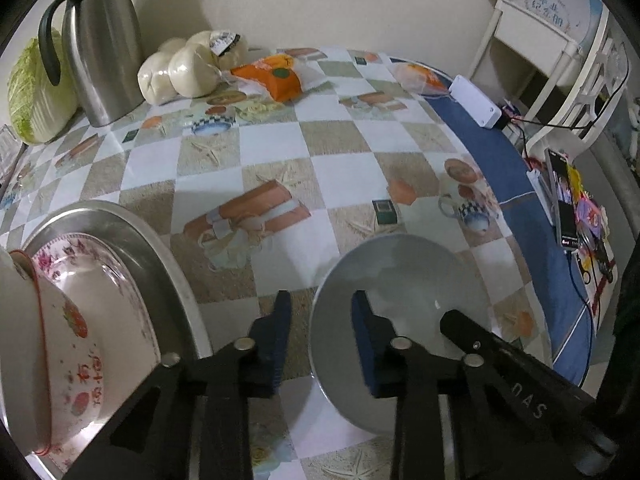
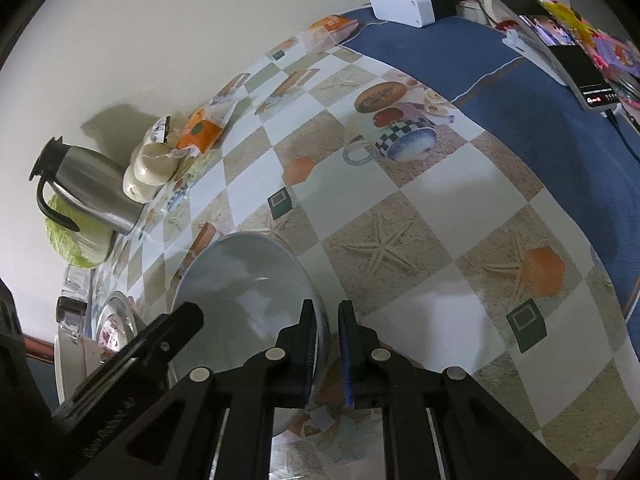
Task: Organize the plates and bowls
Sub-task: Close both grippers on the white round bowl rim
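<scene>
Fingers of my right gripper [image 2: 325, 344] pinch the rim of the grey plate [image 2: 244, 280], which sits tilted on the checked tablecloth [image 2: 420, 216]. My left gripper [image 1: 322, 340] is spread wide at the plate's other edge. Beside it, a flowered bowl [image 1: 80, 320] leans in a metal tray [image 1: 160, 256].

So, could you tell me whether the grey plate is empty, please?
Empty: the grey plate shows only bare glaze and reflections inside, nothing on it.

Light: dim, even indoor.
Shadows: soft, behind the steel jug [image 1: 100, 48].
Edges: strong fisheye bending, dark corners.
Focus: fairly sharp.
</scene>
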`<state>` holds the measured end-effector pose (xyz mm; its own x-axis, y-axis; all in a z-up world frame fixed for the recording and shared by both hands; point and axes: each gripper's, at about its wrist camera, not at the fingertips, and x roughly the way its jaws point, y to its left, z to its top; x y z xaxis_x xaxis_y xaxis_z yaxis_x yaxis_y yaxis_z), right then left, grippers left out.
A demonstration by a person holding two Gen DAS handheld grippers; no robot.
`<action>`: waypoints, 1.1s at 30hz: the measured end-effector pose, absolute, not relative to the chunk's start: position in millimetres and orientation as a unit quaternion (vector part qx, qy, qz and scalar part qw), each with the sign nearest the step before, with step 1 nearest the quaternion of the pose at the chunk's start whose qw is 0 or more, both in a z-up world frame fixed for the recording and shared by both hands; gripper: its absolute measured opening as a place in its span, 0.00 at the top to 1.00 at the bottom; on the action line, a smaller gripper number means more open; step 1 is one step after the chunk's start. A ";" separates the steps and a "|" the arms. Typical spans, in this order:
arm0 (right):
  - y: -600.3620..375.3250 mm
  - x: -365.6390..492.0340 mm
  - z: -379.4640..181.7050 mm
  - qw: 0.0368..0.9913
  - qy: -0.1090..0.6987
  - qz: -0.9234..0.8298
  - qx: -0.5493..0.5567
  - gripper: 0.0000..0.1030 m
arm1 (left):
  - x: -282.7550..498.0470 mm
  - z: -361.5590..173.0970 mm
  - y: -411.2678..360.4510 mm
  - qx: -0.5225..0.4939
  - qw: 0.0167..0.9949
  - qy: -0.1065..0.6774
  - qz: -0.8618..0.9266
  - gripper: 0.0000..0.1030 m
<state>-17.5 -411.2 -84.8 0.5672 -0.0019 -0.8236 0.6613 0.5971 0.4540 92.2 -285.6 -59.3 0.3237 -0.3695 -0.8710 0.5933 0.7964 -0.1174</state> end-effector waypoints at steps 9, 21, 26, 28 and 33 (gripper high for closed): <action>-408.3 -14.1 -92.3 0.785 0.427 -0.202 0.400 0.88 | 87.8 -70.1 -291.9 0.135 0.802 0.498 -0.299 0.84; -406.1 -12.4 -92.5 0.782 0.437 -0.200 0.397 0.88 | 86.4 -70.4 -292.8 0.141 0.801 0.495 -0.307 0.84; -405.4 -12.6 -92.4 0.779 0.438 -0.195 0.403 0.87 | 85.8 -62.4 -290.3 0.138 0.804 0.490 -0.308 0.84; -405.0 -13.5 -89.9 0.779 0.436 -0.191 0.408 0.87 | 85.5 -57.1 -288.4 0.135 0.805 0.487 -0.309 0.84; -401.1 -14.9 -69.5 0.793 0.420 -0.188 0.400 0.87 | 83.3 -35.8 -282.0 0.123 0.815 0.471 -0.316 0.84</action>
<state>-14.9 -401.1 -69.5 0.5768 0.0366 -0.8161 0.6343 0.6095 0.4756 83.3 -282.0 -35.8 0.3579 -0.3988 -0.8443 0.6297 0.7708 -0.0972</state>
